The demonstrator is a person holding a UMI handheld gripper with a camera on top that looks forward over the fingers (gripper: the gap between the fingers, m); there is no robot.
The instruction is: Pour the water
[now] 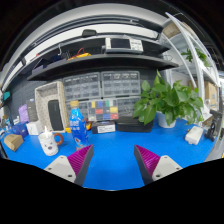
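My gripper (114,162) hovers over the blue table (120,150), fingers wide apart with nothing between the magenta pads (82,158). Beyond the left finger stands a clear water bottle (77,123) with a blue label and blue cap, upright on the table. To its left sits a white cup (48,143) and a second white cup (34,128) further back. All of them lie well ahead and left of the fingers.
A green potted plant (172,100) stands at the back right. Shelving with storage drawers (100,90) and a white-framed box (50,103) line the back. Small items (195,134) lie at the right, a brown object (12,142) at the far left.
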